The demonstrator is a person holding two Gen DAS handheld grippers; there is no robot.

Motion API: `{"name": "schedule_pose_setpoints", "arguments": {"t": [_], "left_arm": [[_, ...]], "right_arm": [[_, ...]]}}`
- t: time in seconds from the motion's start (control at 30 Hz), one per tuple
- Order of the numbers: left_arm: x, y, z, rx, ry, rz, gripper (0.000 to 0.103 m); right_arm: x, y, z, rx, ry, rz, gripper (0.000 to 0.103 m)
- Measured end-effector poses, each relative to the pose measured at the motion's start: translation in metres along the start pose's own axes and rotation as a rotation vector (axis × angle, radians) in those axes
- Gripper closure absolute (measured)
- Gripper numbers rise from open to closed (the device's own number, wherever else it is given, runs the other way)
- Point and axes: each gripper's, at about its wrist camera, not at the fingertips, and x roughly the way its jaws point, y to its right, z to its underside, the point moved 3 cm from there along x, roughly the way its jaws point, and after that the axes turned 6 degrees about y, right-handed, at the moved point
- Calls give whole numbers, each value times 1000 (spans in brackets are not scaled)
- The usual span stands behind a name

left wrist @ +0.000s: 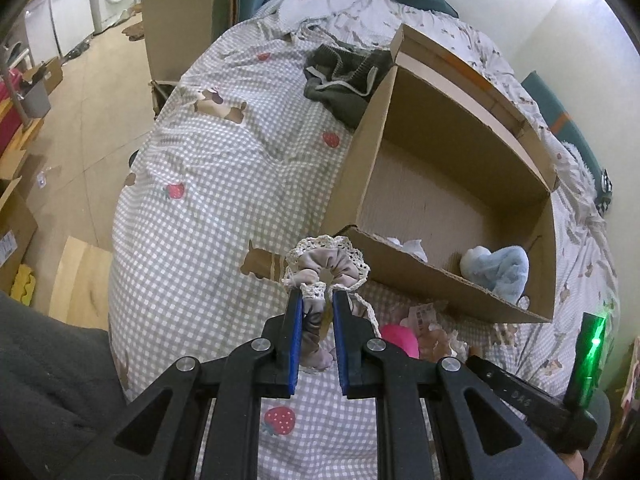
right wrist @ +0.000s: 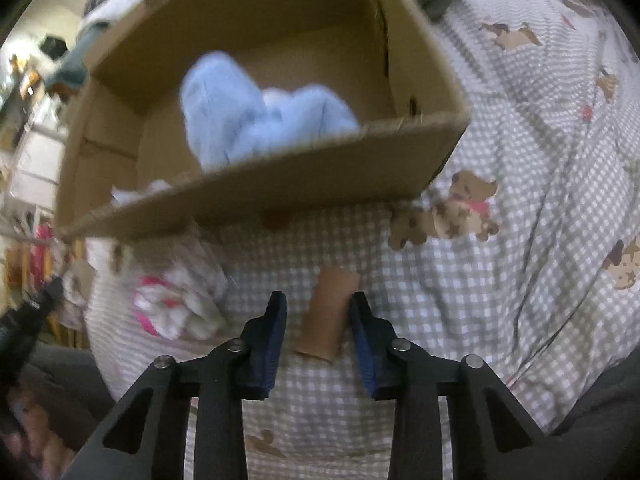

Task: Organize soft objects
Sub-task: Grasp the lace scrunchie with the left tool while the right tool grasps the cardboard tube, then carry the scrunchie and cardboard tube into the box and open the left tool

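My left gripper (left wrist: 317, 296) is shut on a beige scrunchie with a lace edge (left wrist: 326, 266) and holds it above the checked bedsheet, just left of the near corner of an open cardboard box (left wrist: 368, 152). The box holds a light blue fluffy cloth (left wrist: 498, 266) and a white item (left wrist: 408, 246). In the right wrist view my right gripper (right wrist: 318, 300) is open, with a brown cardboard tube (right wrist: 326, 314) lying on the sheet between its fingers. The box (right wrist: 280, 184) and blue cloth (right wrist: 256, 112) are just ahead of it, blurred.
A pink and white soft item (left wrist: 400, 338) lies on the sheet by the box's near wall; it also shows in the right wrist view (right wrist: 172, 308). Dark grey knitwear (left wrist: 344, 76) lies beyond the box. The bed's edge drops to the floor on the left.
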Motion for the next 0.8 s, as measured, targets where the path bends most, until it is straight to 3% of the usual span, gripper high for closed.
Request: {"name": "schedule_pose_setpoints", "arguments": {"t": [0.03, 0.17, 0.27, 0.47, 0.8], "left_arm": [[0, 0, 0, 1, -1, 1, 90], [0, 0, 0, 6, 0, -3, 90], [2, -1, 2, 18, -3, -19, 90], [2, -4, 4, 49, 11, -67, 90], [0, -4, 8, 113, 32, -130, 90]], "right_arm": [[2, -2, 1, -14, -2, 11, 69], [6, -6, 5, -76, 1, 86, 91], [7, -15, 7, -116, 12, 110, 96], [-9, -26, 12, -114, 94, 90, 97], [-69, -41, 18, -131, 298, -25, 97]]}}
